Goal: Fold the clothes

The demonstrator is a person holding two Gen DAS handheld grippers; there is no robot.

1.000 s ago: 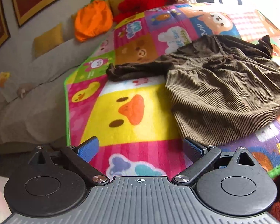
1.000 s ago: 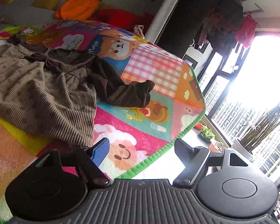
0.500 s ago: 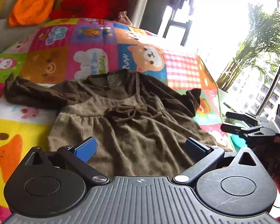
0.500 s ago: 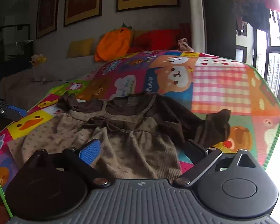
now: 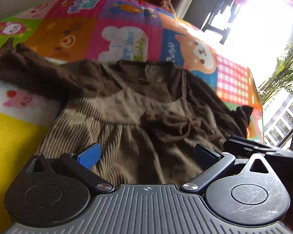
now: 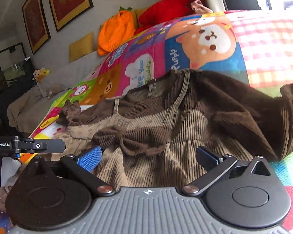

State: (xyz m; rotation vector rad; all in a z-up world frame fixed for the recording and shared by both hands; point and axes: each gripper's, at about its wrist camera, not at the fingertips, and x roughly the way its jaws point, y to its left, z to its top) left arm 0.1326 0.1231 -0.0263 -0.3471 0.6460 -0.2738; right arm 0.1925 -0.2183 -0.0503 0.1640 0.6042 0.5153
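Note:
A brown corduroy child's dress point(image 5: 138, 109) lies spread face up on a colourful cartoon quilt point(image 5: 115, 35), dark sleeves out to both sides, a bow at the waist point(image 6: 130, 138). My left gripper point(image 5: 146, 154) is open and empty, low over the skirt's left part. My right gripper point(image 6: 148, 156) is open and empty, low over the skirt just below the bow. The dress also fills the right wrist view point(image 6: 166, 120). Each gripper shows at the edge of the other's view: the right one point(image 5: 259, 148), the left one point(image 6: 29, 146).
Orange point(image 6: 115, 33), red point(image 6: 166, 11) and yellow point(image 6: 81, 46) cushions lie at the far end by the wall. Framed pictures point(image 6: 68, 0) hang above. A bright window with plants point(image 5: 283, 74) is to the right. A beige-covered sofa point(image 6: 33, 105) stands left of the quilt.
Both grippers have swung in toward the dress and dropped closer to the skirt. Both stay open. The dress has not moved.

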